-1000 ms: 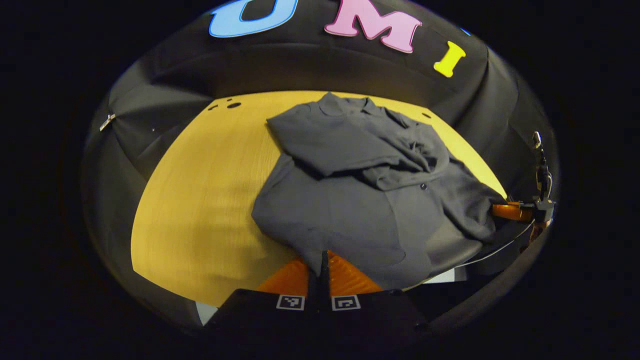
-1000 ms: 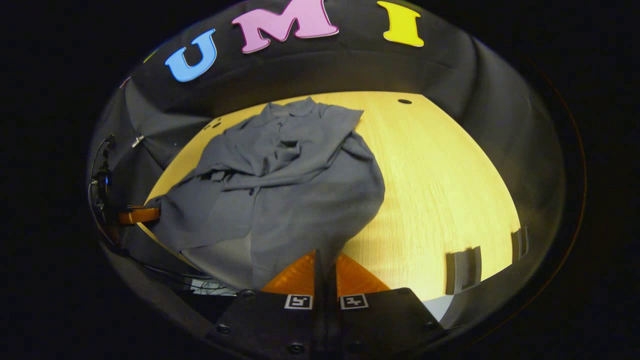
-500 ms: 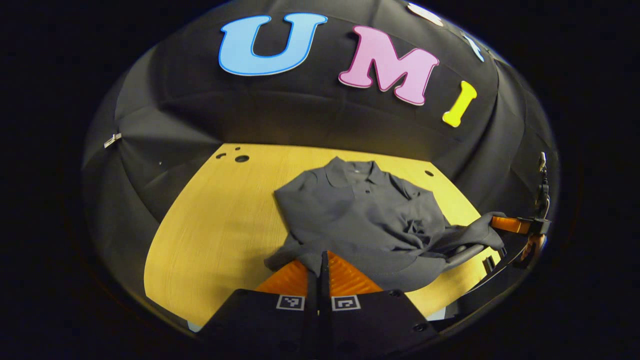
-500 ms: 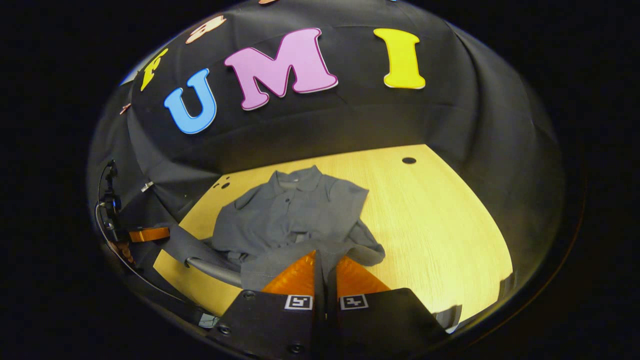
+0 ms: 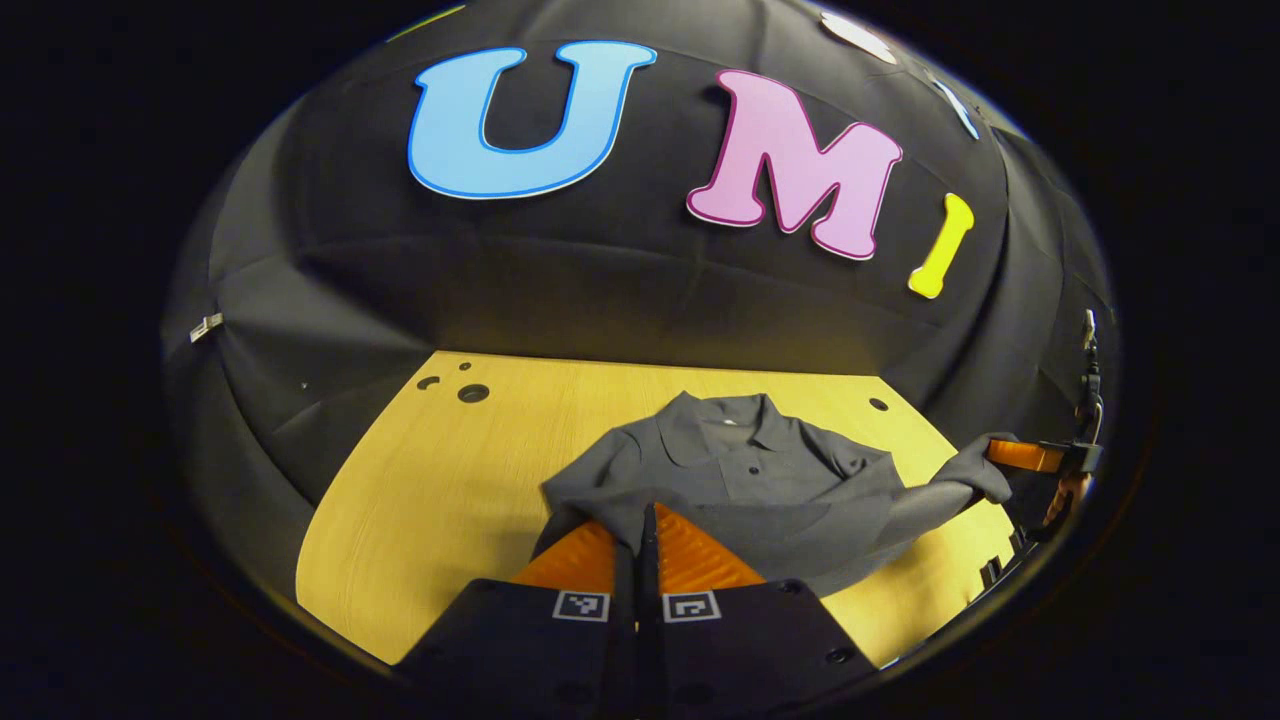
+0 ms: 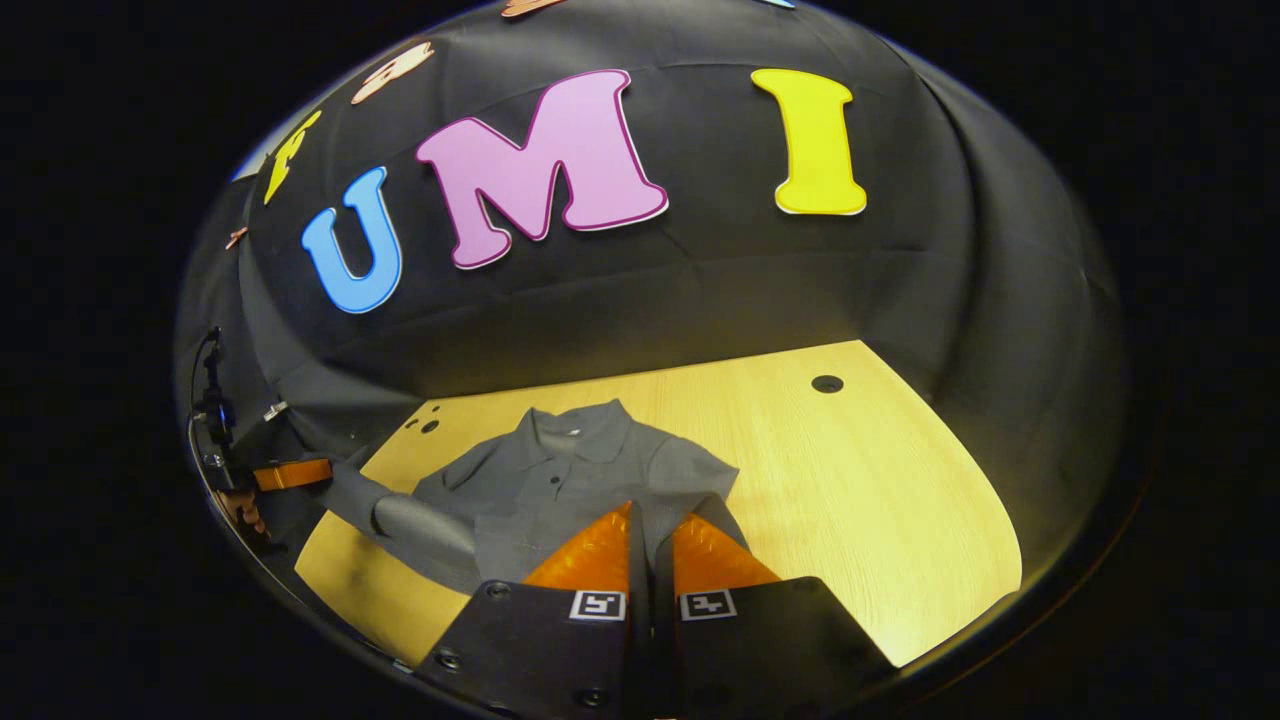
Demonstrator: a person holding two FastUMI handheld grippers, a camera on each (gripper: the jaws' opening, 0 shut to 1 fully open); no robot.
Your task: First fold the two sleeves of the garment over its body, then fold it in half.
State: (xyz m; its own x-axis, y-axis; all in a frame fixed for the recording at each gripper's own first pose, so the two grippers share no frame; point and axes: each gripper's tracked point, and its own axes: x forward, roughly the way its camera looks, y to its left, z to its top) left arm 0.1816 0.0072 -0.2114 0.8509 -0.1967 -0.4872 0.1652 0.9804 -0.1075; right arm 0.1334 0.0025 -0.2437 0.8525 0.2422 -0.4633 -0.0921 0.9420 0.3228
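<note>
We see the grey garment [image 5: 760, 480] on the yellow table [image 5: 450, 480], collar toward the booth wall, its near hem lifted off the wood by both grippers. Left gripper [image 5: 646, 520]: fingers pressed together with a pinch of hem between them; the cloth edge disappears into the seam, so we can't see how much fabric is caught. Right gripper [image 6: 651, 522]: same, fingers closed on the hem at its corner.

In the left gripper view the right gripper [image 5: 1020, 456] sits at the far right edge, cloth stretched to it in a sagging band; its tips are buried in fabric there. In the right gripper view the left gripper [image 6: 292, 473] is at the far left edge, likewise wrapped at the tip, and part of a hand [image 6: 240, 510] shows below it, mostly cut off.

The sleeves look tucked over the body, but the raised hem hides the lower torso, so we can't confirm how flat they lie. The near table edge is hidden behind the gripper bodies.
</note>
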